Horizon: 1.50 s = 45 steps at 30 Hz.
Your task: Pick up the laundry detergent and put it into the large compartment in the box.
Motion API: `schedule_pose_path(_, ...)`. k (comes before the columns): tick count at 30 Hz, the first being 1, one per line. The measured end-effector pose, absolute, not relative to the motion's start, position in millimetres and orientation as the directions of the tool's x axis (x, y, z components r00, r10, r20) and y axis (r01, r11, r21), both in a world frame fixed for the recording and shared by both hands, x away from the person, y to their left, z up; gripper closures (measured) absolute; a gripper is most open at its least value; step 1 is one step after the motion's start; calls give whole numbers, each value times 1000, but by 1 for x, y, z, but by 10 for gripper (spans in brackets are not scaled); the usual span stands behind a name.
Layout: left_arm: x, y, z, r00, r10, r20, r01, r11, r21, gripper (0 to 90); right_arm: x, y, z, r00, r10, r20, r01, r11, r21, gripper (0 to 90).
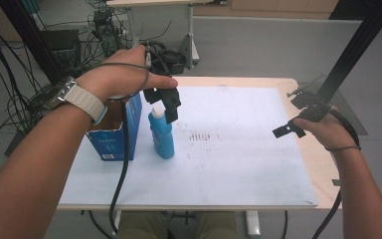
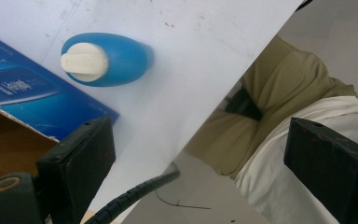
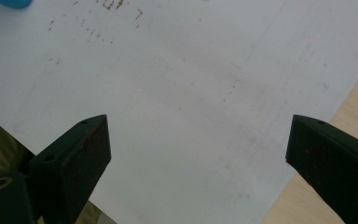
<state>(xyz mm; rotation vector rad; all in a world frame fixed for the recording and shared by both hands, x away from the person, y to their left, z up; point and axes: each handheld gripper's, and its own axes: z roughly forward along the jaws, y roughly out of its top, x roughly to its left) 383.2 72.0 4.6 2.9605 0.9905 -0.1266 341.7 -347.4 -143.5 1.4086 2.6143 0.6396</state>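
Clearly the left gripper (image 1: 168,105) is nearer: it hovers above the upright blue bottle (image 1: 161,135), jaws wide apart, beside the box (image 1: 113,132). Well off, the right gripper (image 1: 298,117) gapes empty.

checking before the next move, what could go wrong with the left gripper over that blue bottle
The left gripper hangs open just above the blue bottle, which stands upright and narrow, so a jaw clipping its white cap could tip it. The open blue box sits close beside it and could get knocked.

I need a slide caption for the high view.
Open left tongs hover above blue bottle beside blue box.
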Motion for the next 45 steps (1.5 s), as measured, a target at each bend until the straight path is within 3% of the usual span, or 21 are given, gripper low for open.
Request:
schedule_pose_path(24,384,71,3,748,661,-60,661,-750,-23,92,342,-349,-148,-566,818,107,773,480,415,61)
schedule_pose_path(28,385,72,4,689,724,-41,724,-690,-26,92,342,-349,-149,-566,817,109,773,481,414,61)
schedule_pose_path(37,390,83,8,439,898,-40,898,-440,-6,95,343,-350,-153,-571,814,110,771,485,414,62)
schedule_pose_path(45,398,80,-4,250,968,-10,968,-250,-7,97,344,-352,-155,-572,813,107,771,488,410,62)
